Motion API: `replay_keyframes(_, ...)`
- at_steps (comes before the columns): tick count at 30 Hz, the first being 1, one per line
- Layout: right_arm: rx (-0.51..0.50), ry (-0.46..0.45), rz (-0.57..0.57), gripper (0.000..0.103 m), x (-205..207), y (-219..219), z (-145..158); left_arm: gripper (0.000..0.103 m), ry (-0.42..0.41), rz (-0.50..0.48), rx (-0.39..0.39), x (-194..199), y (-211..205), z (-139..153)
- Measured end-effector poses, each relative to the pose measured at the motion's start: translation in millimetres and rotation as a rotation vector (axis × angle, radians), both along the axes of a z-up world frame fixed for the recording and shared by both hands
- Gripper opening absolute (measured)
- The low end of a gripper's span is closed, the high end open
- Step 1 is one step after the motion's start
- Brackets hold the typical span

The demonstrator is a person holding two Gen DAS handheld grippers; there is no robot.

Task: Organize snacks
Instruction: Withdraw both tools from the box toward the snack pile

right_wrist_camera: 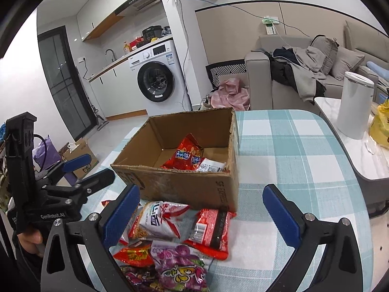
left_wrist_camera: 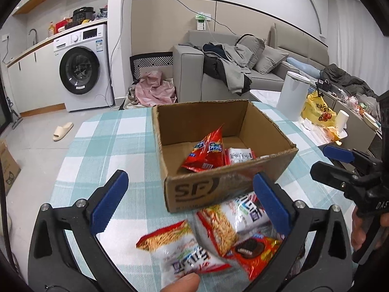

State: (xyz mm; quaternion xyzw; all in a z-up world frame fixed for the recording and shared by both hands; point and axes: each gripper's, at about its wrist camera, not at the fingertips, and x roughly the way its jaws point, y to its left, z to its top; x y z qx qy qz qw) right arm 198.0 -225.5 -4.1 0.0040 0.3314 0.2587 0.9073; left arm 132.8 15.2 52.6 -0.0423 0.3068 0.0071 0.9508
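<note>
Kid: Both grabbers are wide open. Left gripper (left_wrist_camera: pixel 192 203) holds nothing, and right gripper (right_wrist_camera: pixel 201 210) holds nothing too. Their blue pads (left_wrist_camera: pixel 109 202) touch no snack.

Helper: Where are the snacks?

Kid: A pile of snack packs (right_wrist_camera: pixel 170 238) lies on the checked tablecloth (right_wrist_camera: pixel 291 150), just in front of the cardboard box (right_wrist_camera: pixel 184 187). There is a white noodle pack (right_wrist_camera: pixel 160 219), a red pack (right_wrist_camera: pixel 211 233) beside it, and a purple grape pack (right_wrist_camera: pixel 180 265) on the near side, farther from the box.

Helper: Anything in the box?

Kid: Yes. A red chip bag (left_wrist_camera: pixel 206 150) leans inside the box, and a white packet (left_wrist_camera: pixel 239 157) lies right next to it.

Helper: And past the box?

Kid: Behind the box, on the floor, is a pink cloth (left_wrist_camera: pixel 155 90). A grey sofa (left_wrist_camera: pixel 189 73) with clothes on it stands behind the box to the right. A washing machine (left_wrist_camera: pixel 82 68) stands behind the box to the left. A white bin (right_wrist_camera: pixel 355 104) stands well off to the right of the box.
</note>
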Motion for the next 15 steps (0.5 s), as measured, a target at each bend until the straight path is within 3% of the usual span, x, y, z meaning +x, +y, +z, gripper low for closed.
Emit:
replay_keyframes(9, -0.015, 0.020, -0.005, 0.102, -15.8, -4.2, -8.8, 0.102, 0.010, 0.023, -0.035, -29.1, 14.3, -3.8)
replay_keyframes(15, -0.029, 0.033, -0.008, 0.102, -18.9, -8.5, -14.4, 0.102, 0.026, 0.037, -0.017, -39.2, 19.1, -10.4)
